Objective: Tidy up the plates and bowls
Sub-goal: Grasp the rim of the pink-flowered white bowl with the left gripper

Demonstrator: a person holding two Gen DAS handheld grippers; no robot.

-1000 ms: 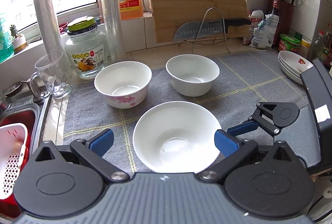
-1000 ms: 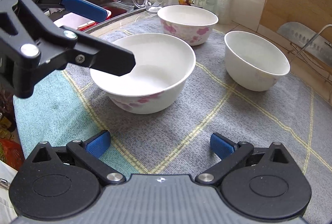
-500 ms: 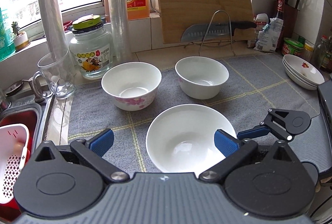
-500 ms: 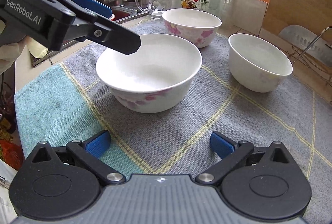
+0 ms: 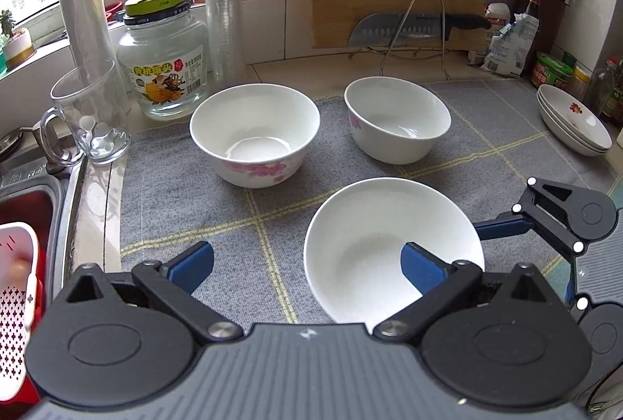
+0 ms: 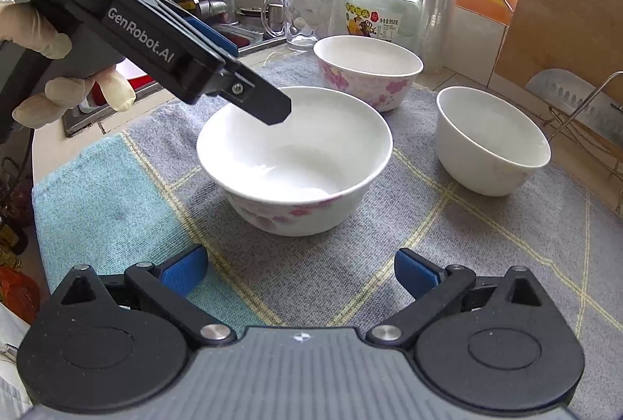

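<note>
Since the earlier frame the left gripper [image 5: 305, 260] is shifting left, so the near bowl [image 5: 389, 245] now sits under its right finger [image 5: 422, 270] instead of between both. Jaws wide open, gripping nothing. Right gripper [image 6: 300, 270] is hovering just short of the same bowl [image 6: 294, 159], also wide open, empty. Two more bowls [image 5: 255, 136] [image 5: 397, 118] are sitting farther ahead on the grey mat [image 5: 187, 194], stacked plates [image 5: 574, 124] far right.
</note>
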